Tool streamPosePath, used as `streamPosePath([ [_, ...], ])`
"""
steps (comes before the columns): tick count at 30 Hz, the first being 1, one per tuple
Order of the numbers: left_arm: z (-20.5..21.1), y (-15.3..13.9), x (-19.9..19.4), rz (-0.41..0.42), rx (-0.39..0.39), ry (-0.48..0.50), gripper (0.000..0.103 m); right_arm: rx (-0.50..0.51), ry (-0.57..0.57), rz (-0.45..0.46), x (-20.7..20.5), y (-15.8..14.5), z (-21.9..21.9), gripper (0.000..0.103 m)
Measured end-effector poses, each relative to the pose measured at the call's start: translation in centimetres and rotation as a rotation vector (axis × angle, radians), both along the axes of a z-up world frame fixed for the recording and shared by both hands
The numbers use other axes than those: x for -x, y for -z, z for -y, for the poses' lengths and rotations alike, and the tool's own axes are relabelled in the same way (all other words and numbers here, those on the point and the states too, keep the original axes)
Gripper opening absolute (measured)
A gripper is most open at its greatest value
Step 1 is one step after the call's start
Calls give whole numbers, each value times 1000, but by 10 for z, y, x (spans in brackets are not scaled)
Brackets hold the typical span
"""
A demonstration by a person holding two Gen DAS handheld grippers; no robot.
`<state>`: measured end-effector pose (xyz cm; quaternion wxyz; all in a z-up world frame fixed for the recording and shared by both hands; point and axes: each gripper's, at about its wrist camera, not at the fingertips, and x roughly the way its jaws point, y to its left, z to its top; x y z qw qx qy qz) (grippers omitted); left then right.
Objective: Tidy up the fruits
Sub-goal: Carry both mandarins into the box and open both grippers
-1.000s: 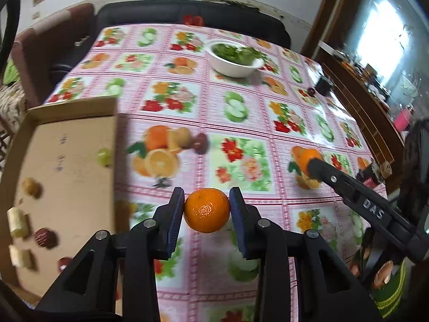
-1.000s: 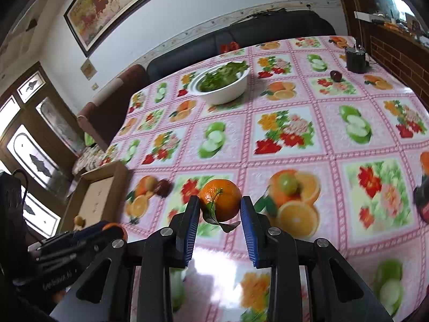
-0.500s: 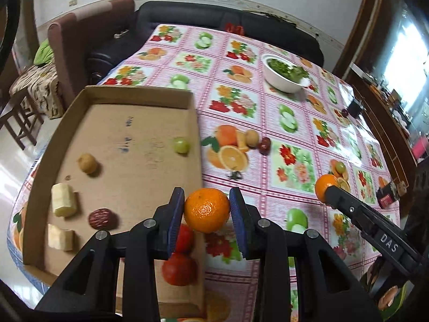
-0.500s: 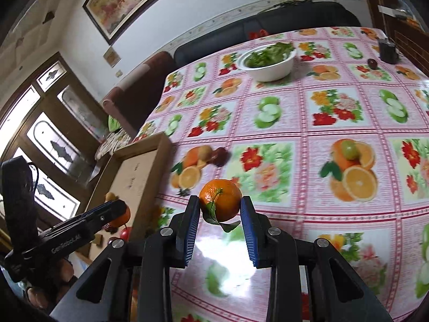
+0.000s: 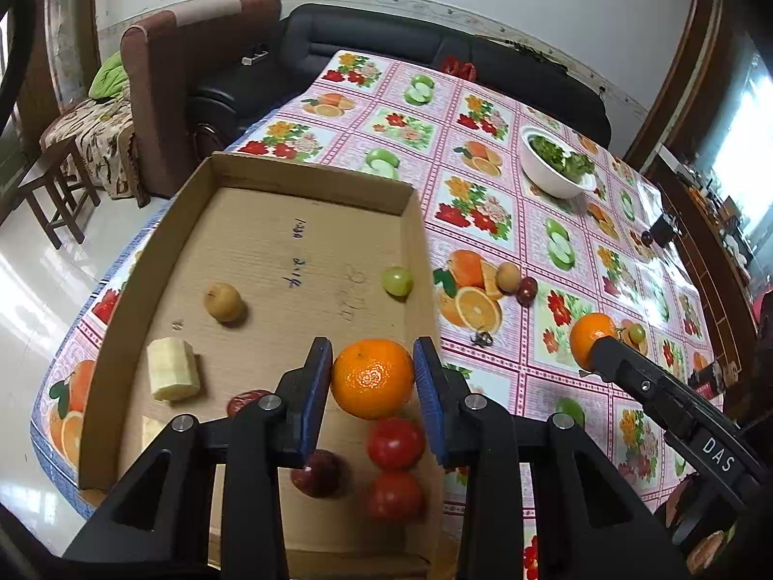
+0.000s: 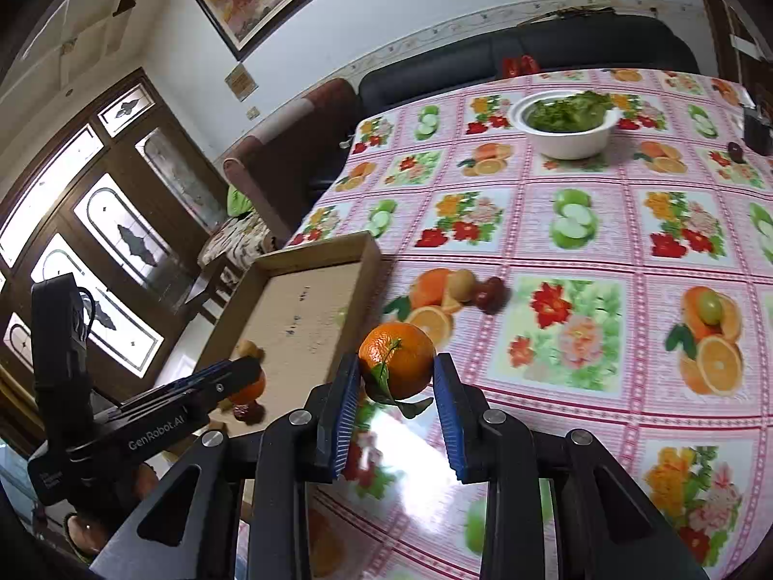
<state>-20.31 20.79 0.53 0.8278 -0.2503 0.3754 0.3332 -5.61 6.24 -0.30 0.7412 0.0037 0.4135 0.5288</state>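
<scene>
My left gripper (image 5: 372, 382) is shut on an orange mandarin (image 5: 372, 377) and holds it above the near right part of a shallow cardboard box (image 5: 309, 179). The box holds a green grape (image 5: 397, 281), a brown round fruit (image 5: 223, 302), banana pieces (image 5: 171, 376), red dates and two red tomatoes (image 5: 395, 442). My right gripper (image 6: 397, 386) is shut on a second mandarin with a green leaf (image 6: 397, 360), held over the tablecloth just right of the box (image 6: 314, 261). It also shows in the left wrist view (image 5: 592, 338).
A white bowl of greens (image 5: 555, 166) stands far back on the fruit-print tablecloth (image 5: 483, 222). A brown fruit and a red date (image 5: 519, 282) lie beside the box. A loose grape (image 6: 709, 307) lies at the right. A sofa and armchair stand behind.
My left gripper has carried its mandarin left, from over the tablecloth to over the box. My right gripper has followed leftward toward the box with its mandarin.
</scene>
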Motion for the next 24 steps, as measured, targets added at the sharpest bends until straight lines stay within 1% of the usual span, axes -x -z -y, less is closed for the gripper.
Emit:
streamPosePath([
  [16,-35,5,16,-14,10,-78,32,4,-103,0,23,-3,-61,31],
  [24,-46,9,16,-23,18,-95,32,13,-137,-2,28,-2,-87,31],
])
